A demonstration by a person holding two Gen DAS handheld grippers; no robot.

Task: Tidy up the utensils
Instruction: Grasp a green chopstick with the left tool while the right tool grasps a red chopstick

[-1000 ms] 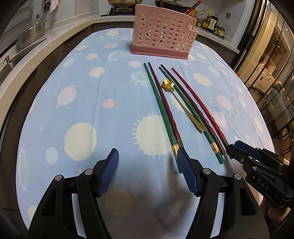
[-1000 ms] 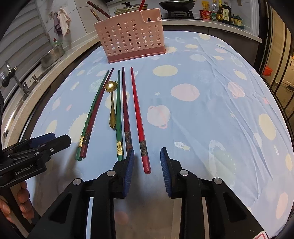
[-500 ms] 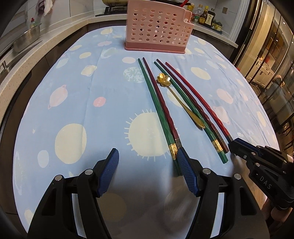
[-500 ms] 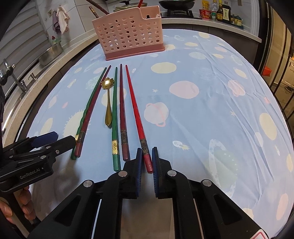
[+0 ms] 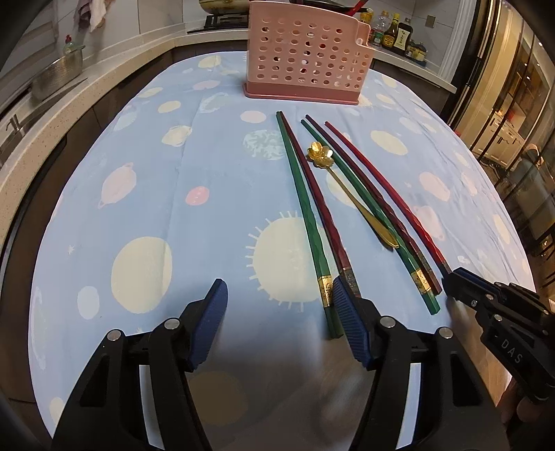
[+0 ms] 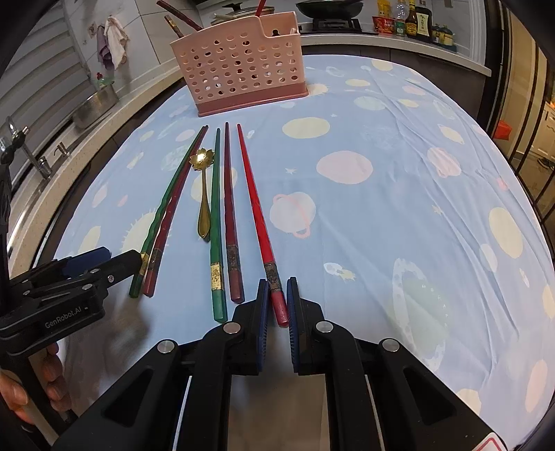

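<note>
Several chopsticks and a gold flower-headed spoon point(image 5: 347, 187) lie side by side on the blue planet-print cloth point(image 5: 173, 194). My right gripper point(image 6: 277, 288) is shut on the thick end of the bright red chopstick point(image 6: 256, 208), the rightmost one. Left of it lie a dark red chopstick point(image 6: 229, 194), a green one point(image 6: 215, 208), the spoon point(image 6: 204, 201), and a green and dark red pair point(image 6: 166, 208). My left gripper point(image 5: 279, 288) is closing slowly. The butt of the leftmost green chopstick point(image 5: 305, 215) lies just inside its right finger, unpressed. A pink perforated holder point(image 5: 308, 55) stands at the far end.
Chopsticks stick up out of the pink holder point(image 6: 239, 66). A counter with a metal pot point(image 5: 59, 73) and a sink tap point(image 6: 20, 138) runs along the left. Sauce bottles point(image 6: 412, 19) and a stove with a pan stand at the back. Glass doors are on the right.
My right gripper's jaws have come together on the red chopstick's thick end. My left gripper has edged slightly forward; the chopsticks have not moved.
</note>
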